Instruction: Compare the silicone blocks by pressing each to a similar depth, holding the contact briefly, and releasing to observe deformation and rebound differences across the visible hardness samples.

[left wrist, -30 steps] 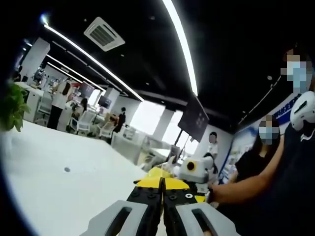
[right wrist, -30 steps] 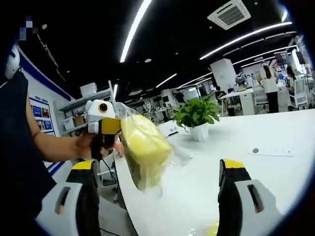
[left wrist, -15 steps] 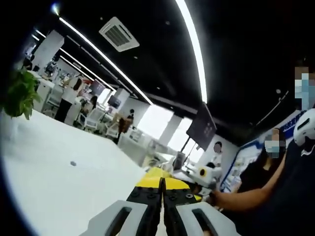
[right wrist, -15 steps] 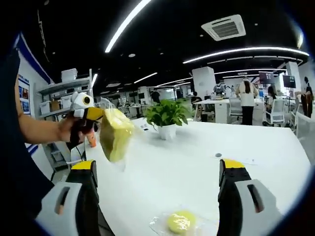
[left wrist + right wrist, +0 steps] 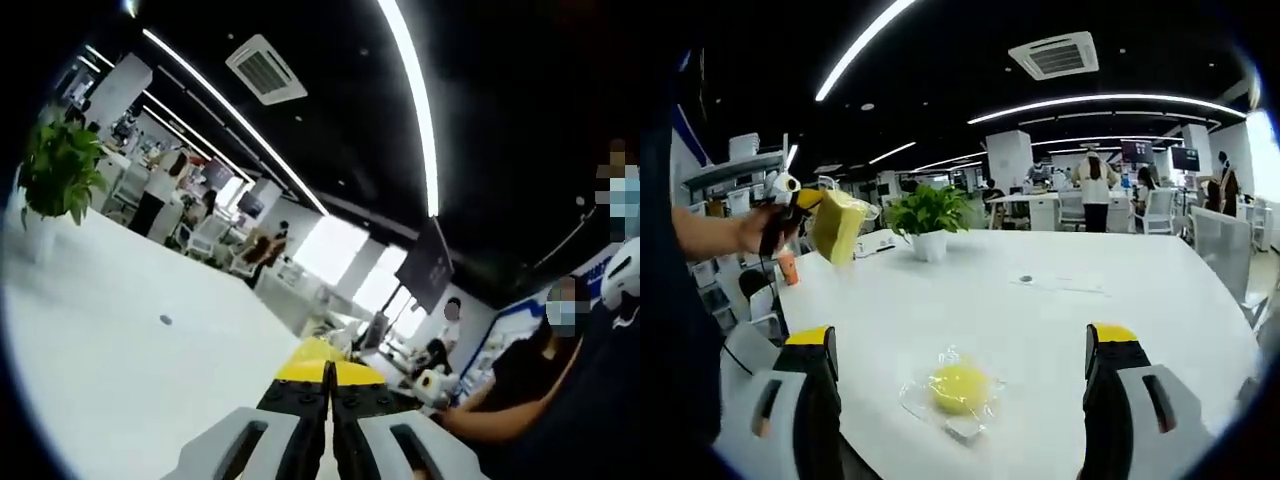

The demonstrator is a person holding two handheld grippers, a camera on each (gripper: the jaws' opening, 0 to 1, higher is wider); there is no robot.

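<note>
Left gripper: jaws pressed together on a bagged yellow silicone block, held up off the white surface, near a potted plant. Right gripper: jaws spread wide, empty. Between them on the surface, a round yellow silicone sample in clear wrap.

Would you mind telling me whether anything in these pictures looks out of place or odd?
One thing: the left gripper holds a yellow block in a clear bag up in the air, off the white table, rather than pressing it. A round yellow sample, also bagged, lies on the table between the open right gripper's fingers.
</note>
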